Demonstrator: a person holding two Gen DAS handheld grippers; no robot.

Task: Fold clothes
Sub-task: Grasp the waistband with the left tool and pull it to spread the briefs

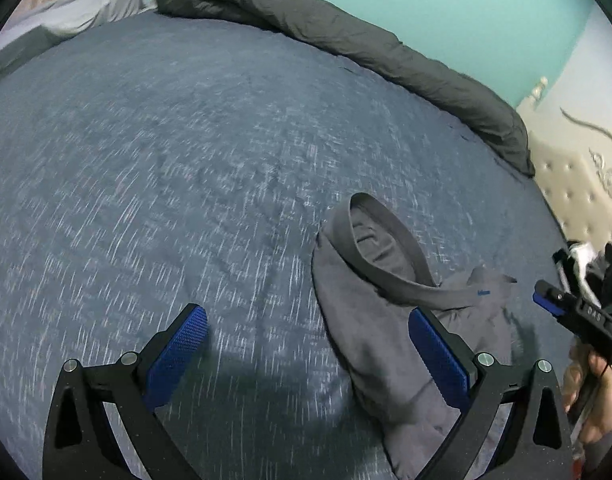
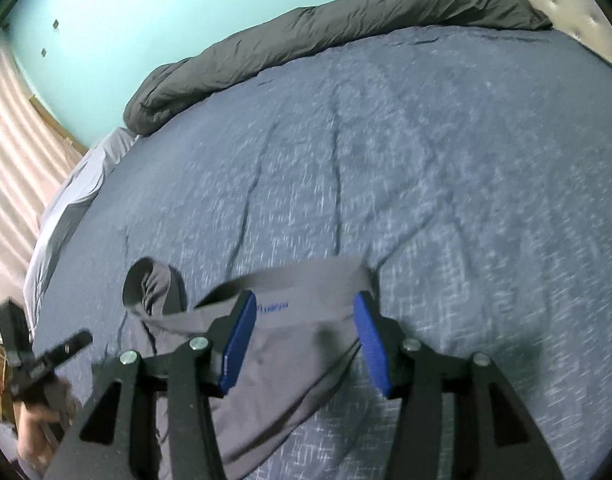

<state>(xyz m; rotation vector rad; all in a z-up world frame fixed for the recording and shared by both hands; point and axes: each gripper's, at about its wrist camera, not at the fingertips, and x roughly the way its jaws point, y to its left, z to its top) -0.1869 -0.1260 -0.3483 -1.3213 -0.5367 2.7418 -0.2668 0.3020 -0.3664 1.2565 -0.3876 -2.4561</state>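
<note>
Grey garment point(image 1: 370, 344), apparently underwear with a wide waistband point(image 1: 390, 248), lies rumpled on the blue bedspread point(image 1: 166, 160) close to the bed's near edge, one leg opening bunched and standing up. Left gripper point(image 1: 306, 356): jaws wide apart, holding nothing, one pad over bare bedspread, the other over the garment's body. Right gripper point(image 2: 306, 340): jaws also apart, empty, straddling the waistband near its small blue print point(image 2: 272, 307). Both views are motion-blurred, so cloth edges are uncertain. Judgement: the garment is not lying as a neat fold; it reads as being laid out or regripped. For a clean result, each gripper should take one end of the waistband, pinch through both layers, pull it taut and flat, and smooth the bunched leg before creasing. Surroundings: dark grey duvet point(image 1: 346, 36) rolled along the bed's far edge, pale pillow point(image 1: 78, 12) at a far corner, tufted headboard point(image 1: 566, 184) at the side. All well apart; nothing obstructs the working area.
</note>
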